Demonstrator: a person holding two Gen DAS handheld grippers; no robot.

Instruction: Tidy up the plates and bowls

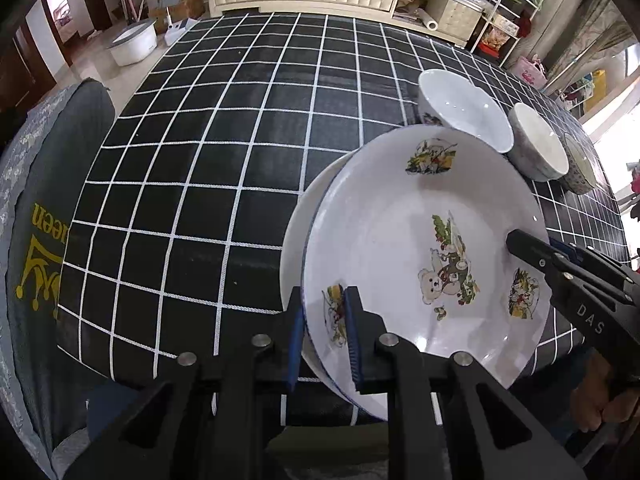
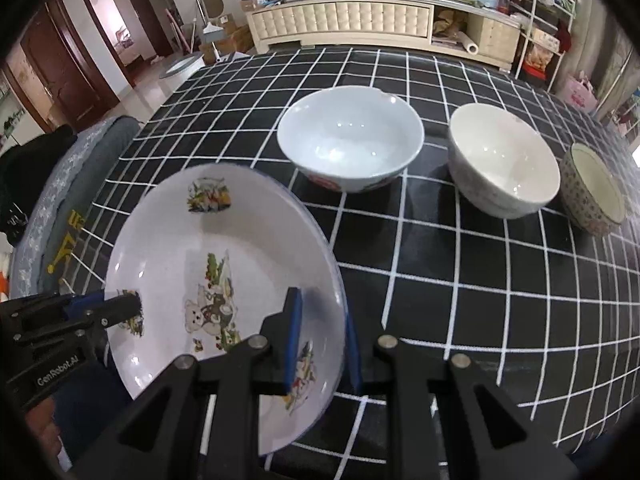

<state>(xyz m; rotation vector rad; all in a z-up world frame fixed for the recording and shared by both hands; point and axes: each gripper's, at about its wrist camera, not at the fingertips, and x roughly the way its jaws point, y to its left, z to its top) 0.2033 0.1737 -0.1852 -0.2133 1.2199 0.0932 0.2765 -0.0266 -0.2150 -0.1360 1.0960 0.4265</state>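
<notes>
White plate [image 1: 400,240] with a bear print and blue rim, tilted, low in frame; left gripper [image 1: 323,336] and right gripper [image 2: 324,344] each clamp its rim.

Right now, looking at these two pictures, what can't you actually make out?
- Left wrist view: the plain plate underneath; the bear plate hides most of it.
- Right wrist view: that plain plate cannot be seen at all.
- Left wrist view: the patterned bowl, partly behind the speckled bowl.
- Both views: the bear plate's near rim, behind the left gripper and right gripper.
</notes>
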